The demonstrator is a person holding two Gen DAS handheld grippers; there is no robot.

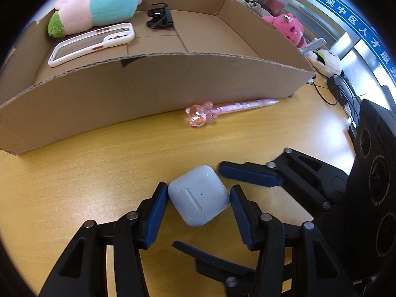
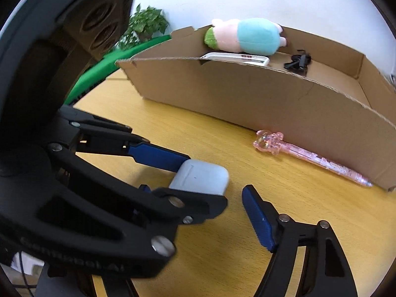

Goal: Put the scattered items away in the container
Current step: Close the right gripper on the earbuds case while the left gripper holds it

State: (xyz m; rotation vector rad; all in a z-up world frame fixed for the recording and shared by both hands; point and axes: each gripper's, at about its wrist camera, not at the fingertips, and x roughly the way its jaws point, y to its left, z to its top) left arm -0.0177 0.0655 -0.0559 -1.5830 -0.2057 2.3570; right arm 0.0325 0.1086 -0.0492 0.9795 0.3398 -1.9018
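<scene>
A pale blue earbud case (image 1: 199, 195) lies on the wooden table between the blue pads of my left gripper (image 1: 196, 205), which is closed against its sides. It also shows in the right wrist view (image 2: 200, 177), held by the left gripper (image 2: 184, 173). My right gripper (image 1: 198, 205) is open around the same spot, one finger (image 1: 250, 174) beyond the case, one finger (image 1: 195, 250) beneath. A pink transparent pen (image 1: 222, 111) lies against the cardboard box (image 1: 148, 86) front wall; it also shows in the right wrist view (image 2: 309, 158). The box (image 2: 272, 99) holds a plush toy (image 1: 99, 7), a white phone case (image 1: 91, 43) and black sunglasses (image 1: 159, 16).
Pink and white plush toys (image 1: 289, 28) and black cables (image 1: 336, 89) lie beyond the box's right end. A green plant (image 2: 146, 24) and a green object (image 2: 111, 66) stand left of the box.
</scene>
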